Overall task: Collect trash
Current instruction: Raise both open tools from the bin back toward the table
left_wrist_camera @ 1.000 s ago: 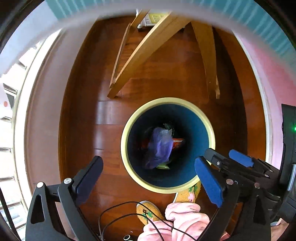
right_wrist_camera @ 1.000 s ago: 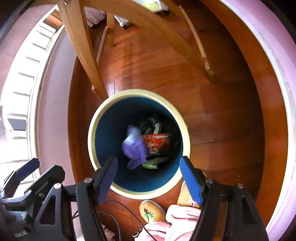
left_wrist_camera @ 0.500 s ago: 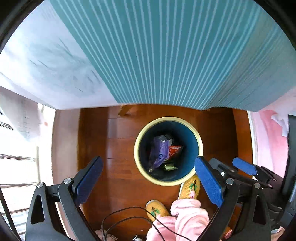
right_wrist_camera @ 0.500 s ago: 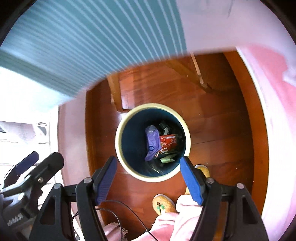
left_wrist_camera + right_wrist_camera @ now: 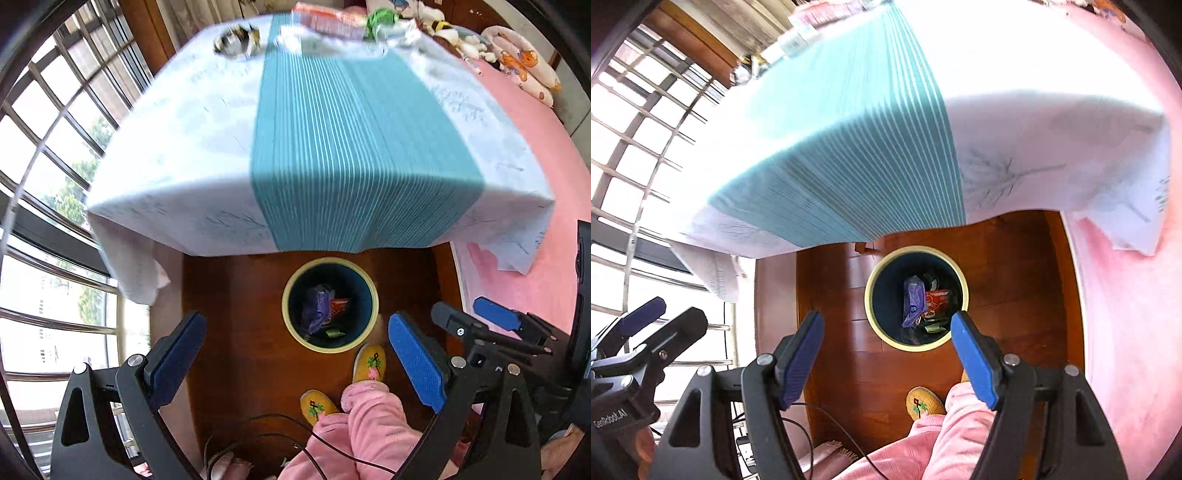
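A round bin (image 5: 291,325) (image 5: 873,321) with a cream rim and dark blue inside stands on the wooden floor below the table. Inside lie a purple wrapper (image 5: 316,308) (image 5: 912,301), a red packet (image 5: 340,304) (image 5: 936,299) and a small green scrap (image 5: 334,333). My left gripper (image 5: 295,360) hangs high above the bin, open and empty. My right gripper (image 5: 886,354) is also open with nothing between its fingers. On the far end of the table lie more trash: a black-and-yellow wrapper (image 5: 238,42), a red-and-white packet (image 5: 328,18) and a green crumpled piece (image 5: 382,16).
A table (image 5: 207,147) (image 5: 1034,110) with a white cloth and a teal striped runner (image 5: 343,147) overhangs the bin. A person's pink trouser legs (image 5: 369,417) and yellow slippers (image 5: 370,363) stand by the bin. A pink bed (image 5: 535,147) with soft toys lies right, windows (image 5: 44,147) left.
Both grippers have risen well above the bin, from under the table to over its edge. The bin looks smaller, and the tabletop with its trash has come into view. Both stayed open.
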A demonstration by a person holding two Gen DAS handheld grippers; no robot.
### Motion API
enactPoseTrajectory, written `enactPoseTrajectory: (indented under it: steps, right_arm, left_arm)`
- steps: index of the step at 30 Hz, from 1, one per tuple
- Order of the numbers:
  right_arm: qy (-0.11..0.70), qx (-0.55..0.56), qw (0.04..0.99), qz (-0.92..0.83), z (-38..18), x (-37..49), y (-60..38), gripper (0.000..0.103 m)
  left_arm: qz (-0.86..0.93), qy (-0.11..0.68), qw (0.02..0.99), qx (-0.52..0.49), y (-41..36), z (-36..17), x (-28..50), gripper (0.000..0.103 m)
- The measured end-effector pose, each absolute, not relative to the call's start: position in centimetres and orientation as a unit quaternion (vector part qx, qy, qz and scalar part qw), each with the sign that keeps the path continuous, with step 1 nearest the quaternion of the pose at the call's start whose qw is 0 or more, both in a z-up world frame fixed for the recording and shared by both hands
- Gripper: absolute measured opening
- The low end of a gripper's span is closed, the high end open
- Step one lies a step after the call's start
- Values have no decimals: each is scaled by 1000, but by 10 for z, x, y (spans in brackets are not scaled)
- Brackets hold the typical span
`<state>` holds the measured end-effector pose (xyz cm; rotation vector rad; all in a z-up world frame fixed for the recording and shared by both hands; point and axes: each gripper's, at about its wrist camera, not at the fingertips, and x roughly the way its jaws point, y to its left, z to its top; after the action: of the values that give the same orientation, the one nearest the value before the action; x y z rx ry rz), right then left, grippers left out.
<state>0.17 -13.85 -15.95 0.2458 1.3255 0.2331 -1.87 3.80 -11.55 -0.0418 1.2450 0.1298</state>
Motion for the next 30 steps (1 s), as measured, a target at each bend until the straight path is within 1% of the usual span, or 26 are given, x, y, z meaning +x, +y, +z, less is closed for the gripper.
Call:
enactPoseTrajectory:
  steps: [5, 9, 17, 24, 30]
  right_arm:
    - [590, 95, 794, 111, -115, -6, -134, 72]
    - [573, 87, 807, 112, -88, -8, -132, 72]
    - [528, 70, 839, 111, -35, 2, -135, 72]
    - [503, 71, 855, 104, -12, 26, -133, 72]
    - [494, 77, 859, 110, -4, 61, -133, 72]
  left_arm:
    - [61, 572, 818, -20, 47, -76, -35, 98]
    - [51, 567, 821, -39, 53, -56, -40, 98]
    - [44, 511, 858, -40, 56, -14, -29, 97]
    - [31, 481, 876, -31, 57, 9, -11, 97]
    - [46, 476, 878, -29, 65, 12, 19, 97]
